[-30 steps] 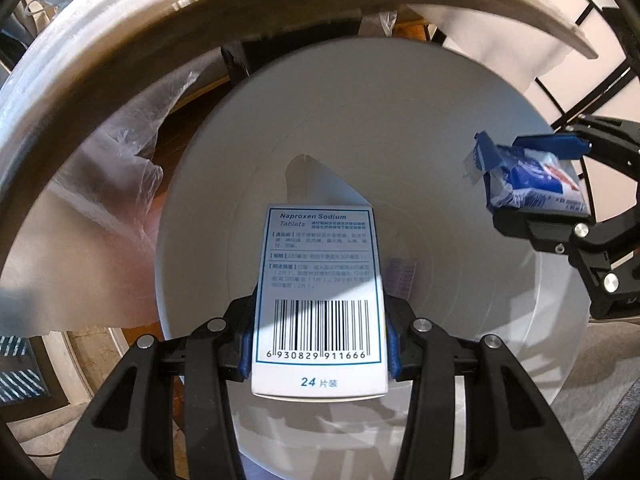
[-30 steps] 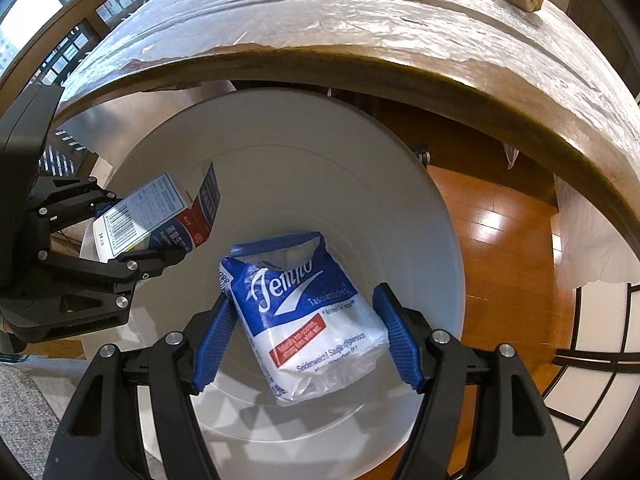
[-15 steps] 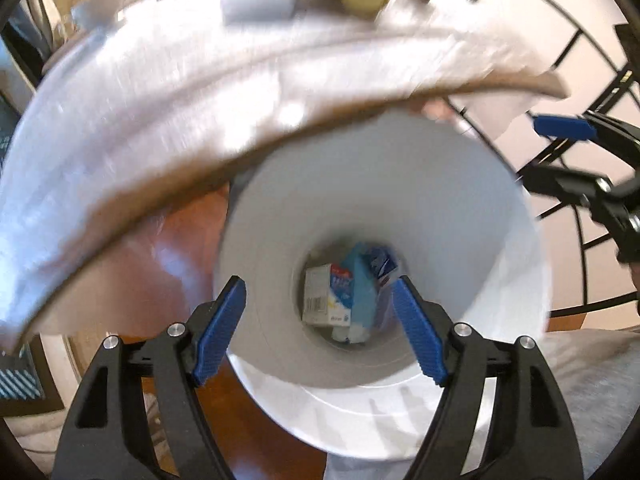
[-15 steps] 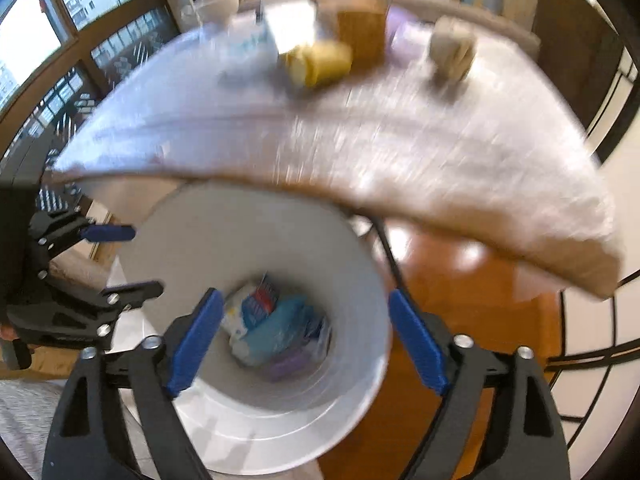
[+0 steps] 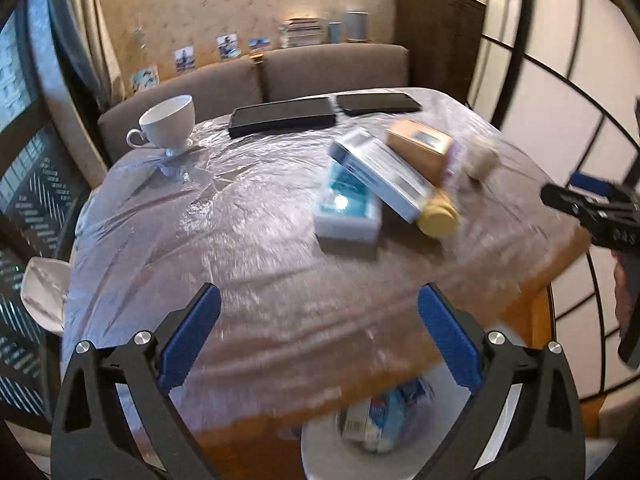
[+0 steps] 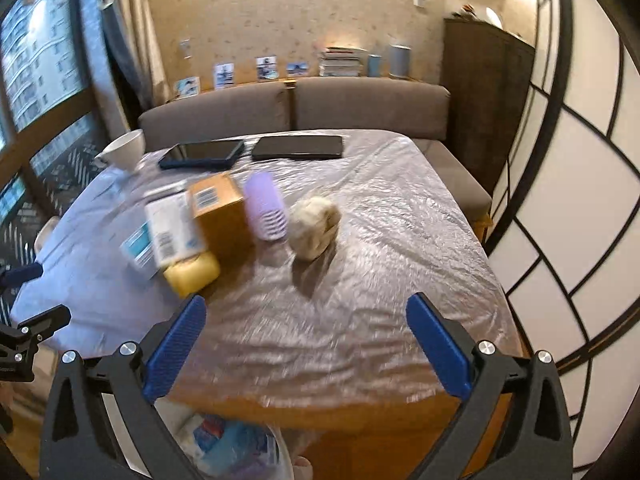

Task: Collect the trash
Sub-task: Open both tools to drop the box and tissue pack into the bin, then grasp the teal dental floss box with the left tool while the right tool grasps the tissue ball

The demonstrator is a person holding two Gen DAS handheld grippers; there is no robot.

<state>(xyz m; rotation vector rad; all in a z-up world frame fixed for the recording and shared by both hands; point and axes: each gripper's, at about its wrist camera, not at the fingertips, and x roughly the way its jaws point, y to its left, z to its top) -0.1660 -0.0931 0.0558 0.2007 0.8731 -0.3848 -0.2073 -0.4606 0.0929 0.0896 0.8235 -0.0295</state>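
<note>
Both grippers are open and empty above the near edge of a plastic-covered table (image 5: 240, 248). My left gripper (image 5: 320, 340) and right gripper (image 6: 306, 344) face a pile of trash: a white and blue box (image 5: 384, 176) (image 6: 168, 228), a brown carton (image 5: 420, 148) (image 6: 222, 208), a yellow lid (image 5: 438, 216) (image 6: 192, 272), a purple ridged item (image 6: 266, 204) and a crumpled beige paper ball (image 6: 314, 224) (image 5: 482, 156). The white bin (image 5: 320, 452) (image 6: 280, 456) stands below the table edge with the medicine box and tissue pack (image 5: 384, 416) inside.
A white teacup (image 5: 168, 122) stands at the far left. Two dark tablets (image 5: 282, 118) (image 5: 378, 103) lie at the far side. A grey sofa (image 6: 296, 108) is behind the table. A paper screen wall (image 6: 568, 184) is on the right.
Both grippers let go of the medicine box and the tissue pack into the bin, then rose and tilted up from the bin to face the tabletop.
</note>
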